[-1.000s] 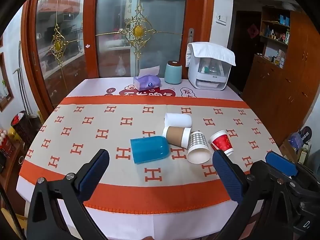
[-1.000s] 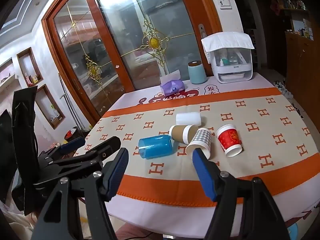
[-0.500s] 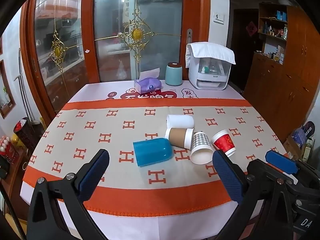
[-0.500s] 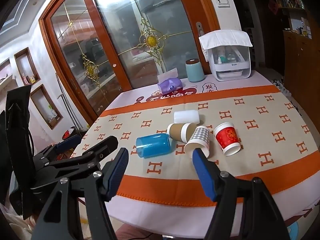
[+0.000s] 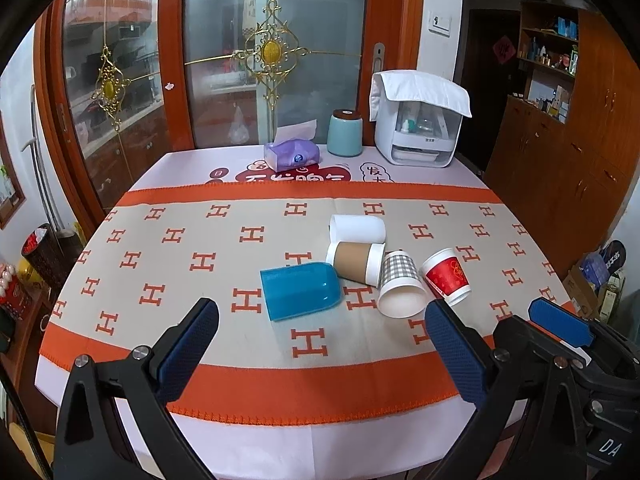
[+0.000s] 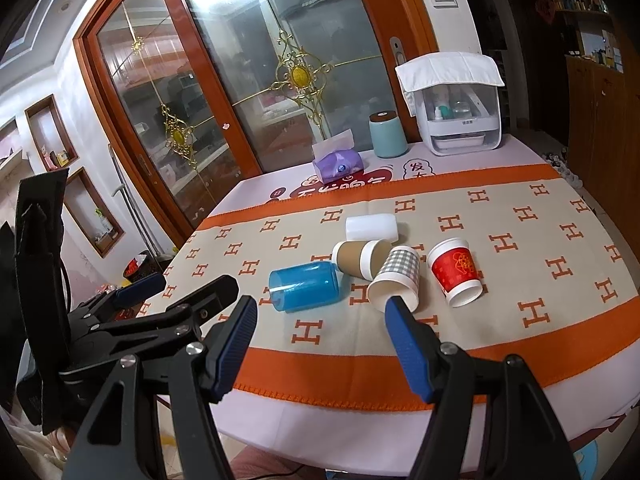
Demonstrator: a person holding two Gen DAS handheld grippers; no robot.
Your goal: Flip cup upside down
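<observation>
Several cups lie on their sides mid-table: a blue plastic cup [image 5: 299, 291] [image 6: 306, 286], a brown-sleeved paper cup [image 5: 356, 262] [image 6: 360, 258], a white cup [image 5: 357, 229] [image 6: 371, 227], a grey checked cup [image 5: 400, 288] [image 6: 396, 278] and a red cup [image 5: 447, 276] [image 6: 456, 270]. My left gripper [image 5: 320, 354] is open and empty, above the table's near edge in front of the cups. My right gripper [image 6: 322, 346] is open and empty, also short of the cups. The left gripper shows in the right wrist view [image 6: 176, 300], at the left.
At the far edge of the table [image 5: 304, 432] stand a purple tissue pack [image 5: 291, 154], a teal canister [image 5: 345, 133] and a white appliance under a cloth [image 5: 418, 120]. Glass doors stand behind. A wooden cabinet [image 5: 568, 140] is at the right.
Both grippers have moved slightly closer to the cups and stay open. The cups have not moved.
</observation>
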